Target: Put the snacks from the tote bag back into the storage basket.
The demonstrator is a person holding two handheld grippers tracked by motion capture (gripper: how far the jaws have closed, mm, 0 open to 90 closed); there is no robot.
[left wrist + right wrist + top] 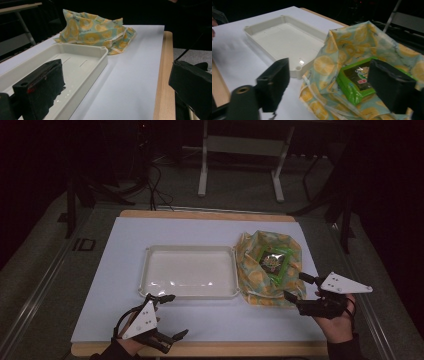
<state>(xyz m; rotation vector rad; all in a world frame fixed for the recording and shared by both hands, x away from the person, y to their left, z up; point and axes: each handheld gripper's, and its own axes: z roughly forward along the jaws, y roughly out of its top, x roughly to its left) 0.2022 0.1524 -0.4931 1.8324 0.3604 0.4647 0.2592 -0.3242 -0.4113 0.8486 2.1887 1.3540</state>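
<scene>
We see the left gripper (167, 316) with jaws spread wide, holding nothing, just short of the white tray (150, 292)'s near edge. The tray sits right ahead of it and is empty, only glare on its floor.

The right gripper (296, 286) is also wide open and empty, its jaws at the near right edge of the lemon-print bag (250, 270). The bag lies just past its tips, touching the tray's right side. Its mouth is slumped open, and inside lies a green snack packet (274, 261), flat, label up. In the right gripper view the packet (358, 80) sits between the jaws' line of sight, close in.

Risks, as we judge them:
- The bag is limp film. If the right gripper closes on the packet, it may pinch bag fabric too and drag the whole bag.
- Nothing pins the bag. If the left gripper stays back, a pull likely slides the bag into the tray or off the white mat (125, 250).
- The packet is slick and flat, so an edge grip could slip.
</scene>
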